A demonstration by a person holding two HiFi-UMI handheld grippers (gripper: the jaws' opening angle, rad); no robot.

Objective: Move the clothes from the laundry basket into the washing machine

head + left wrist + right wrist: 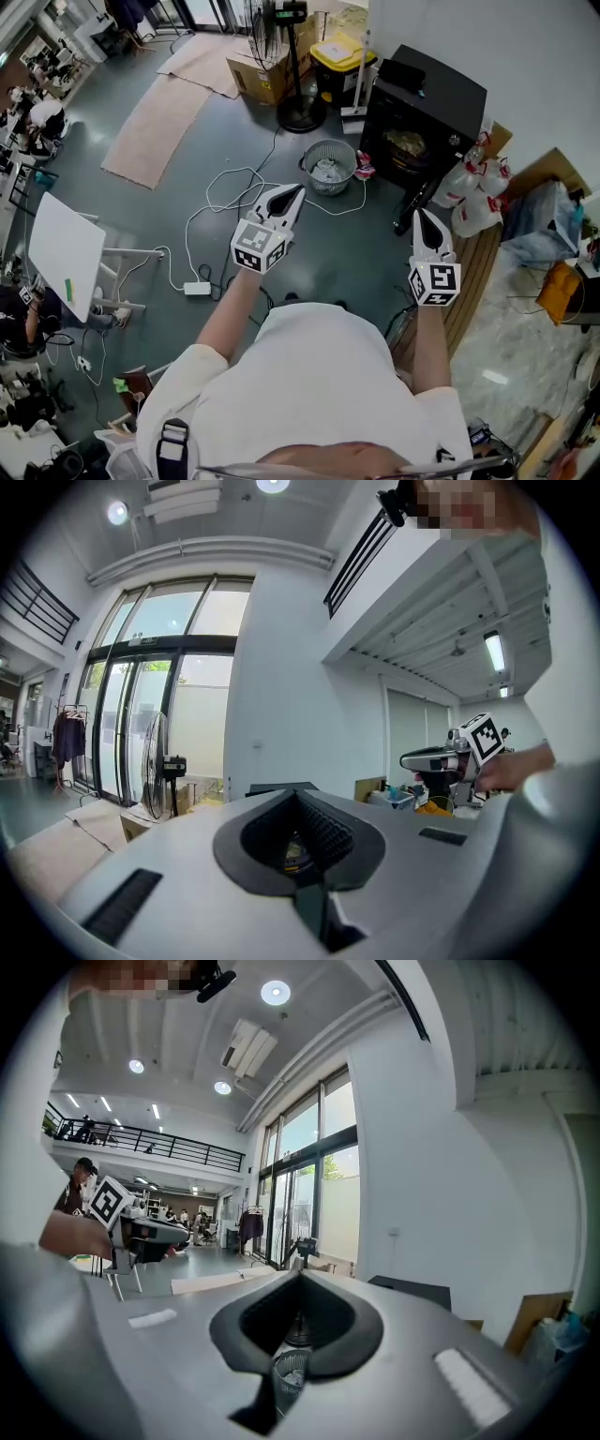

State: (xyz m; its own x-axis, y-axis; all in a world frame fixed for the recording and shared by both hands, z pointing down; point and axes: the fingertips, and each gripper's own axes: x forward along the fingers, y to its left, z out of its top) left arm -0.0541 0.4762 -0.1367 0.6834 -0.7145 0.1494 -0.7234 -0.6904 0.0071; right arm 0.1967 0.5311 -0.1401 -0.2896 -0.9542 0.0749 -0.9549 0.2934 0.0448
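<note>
A grey mesh laundry basket [329,167] with pale clothes in it stands on the floor, left of the black washing machine [427,108]. The machine's front is open and some laundry [406,142] shows inside. Held at chest height, my left gripper [296,194] is shut and empty, its tip pointing toward the basket from short of it. My right gripper [418,216] is also shut and empty, aimed at the machine's front. In the right gripper view the basket [289,1377] shows through the gap below the closed jaws [300,1274].
A standing fan [298,56], a cardboard box [265,70] and a yellow-lidded bin [339,56] stand behind the basket. White cables and a power strip [197,288] lie on the floor at left. White bags [473,192] sit right of the machine. A white table [66,253] is at far left.
</note>
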